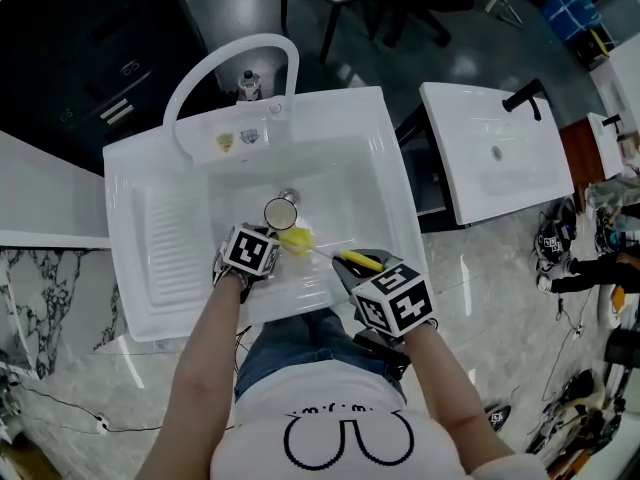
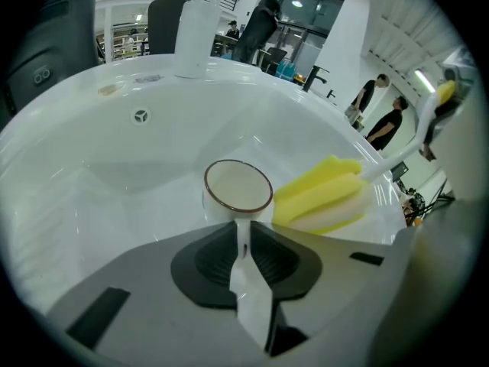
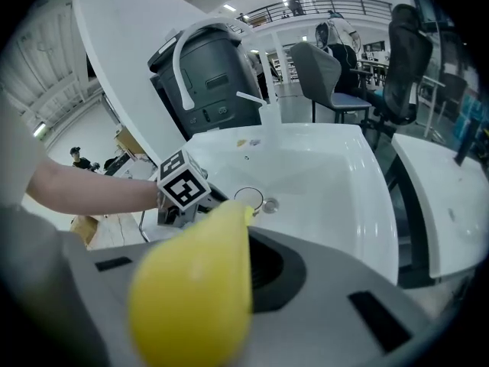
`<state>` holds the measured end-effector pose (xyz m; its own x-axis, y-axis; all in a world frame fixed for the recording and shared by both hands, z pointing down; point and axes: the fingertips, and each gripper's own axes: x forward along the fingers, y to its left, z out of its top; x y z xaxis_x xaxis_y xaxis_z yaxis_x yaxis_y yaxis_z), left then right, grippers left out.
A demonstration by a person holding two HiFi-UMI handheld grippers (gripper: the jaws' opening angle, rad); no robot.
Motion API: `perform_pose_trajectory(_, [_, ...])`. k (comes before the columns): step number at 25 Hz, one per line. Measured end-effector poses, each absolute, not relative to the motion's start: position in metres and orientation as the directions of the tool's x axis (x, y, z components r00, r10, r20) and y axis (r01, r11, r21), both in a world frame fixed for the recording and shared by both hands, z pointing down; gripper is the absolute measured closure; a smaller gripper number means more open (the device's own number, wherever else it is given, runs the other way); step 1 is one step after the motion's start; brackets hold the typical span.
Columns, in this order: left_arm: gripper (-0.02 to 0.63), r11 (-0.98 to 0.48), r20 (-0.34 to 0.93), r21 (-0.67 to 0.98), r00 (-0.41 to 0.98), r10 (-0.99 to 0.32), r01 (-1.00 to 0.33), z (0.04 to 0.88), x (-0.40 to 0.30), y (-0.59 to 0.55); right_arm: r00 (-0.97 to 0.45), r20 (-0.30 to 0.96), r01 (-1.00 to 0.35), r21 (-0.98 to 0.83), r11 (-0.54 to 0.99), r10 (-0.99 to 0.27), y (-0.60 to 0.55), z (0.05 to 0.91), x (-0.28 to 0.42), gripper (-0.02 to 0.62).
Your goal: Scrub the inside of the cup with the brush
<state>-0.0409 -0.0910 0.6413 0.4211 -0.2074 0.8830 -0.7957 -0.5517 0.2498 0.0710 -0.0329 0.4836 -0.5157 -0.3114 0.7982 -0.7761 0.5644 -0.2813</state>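
White porcelain fills the scene: a deep sink (image 1: 130, 158) with a ribbed drainboard (image 1: 165, 238) moulded into its left side and an arched tap (image 1: 215, 63) rising from the back edge.

Over the basin, just in front of the drain (image 1: 289, 196), the left gripper (image 2: 243, 239) points steeply down. Its jaws stand narrow, pinched on the thin white handle (image 2: 248, 285) of the cup (image 2: 238, 184). The cup hangs off the floor of the sink, and its brown-rimmed mouth faces back toward the gripper (the inside looks pale and bare).

Just right of the cup is the brush (image 1: 320, 251). Its yellow sponge head (image 2: 321, 197) lies against the outside of the rim, beside the mouth rather than in it. A slim white stem runs from the sponge to the right and toward the person.

That stem ends in a yellow grip (image 3: 191, 297), which the right gripper (image 1: 362, 266) holds clamped between its jaws above the sink's front edge.

Farther right, well apart across a gap of floor, stands a second basin (image 1: 500, 153).
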Motion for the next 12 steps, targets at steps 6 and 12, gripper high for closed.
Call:
perform_pose_trajectory(6, [0.541, -0.559, 0.885, 0.248, 0.42, -0.203, -0.791, 0.645, -0.04, -0.091, -0.507, 0.808, -0.783, -0.285, 0.553, -0.301, -0.043, 0.515, 0.054, 0.558])
perform_pose_trajectory(12, [0.541, -0.568, 0.887, 0.241, 0.416, -0.2, -0.787, 0.643, -0.039, -0.09, -0.483, 0.826, -0.787, -0.263, 0.557, -0.292, -0.05, 0.547, 0.04, 0.558])
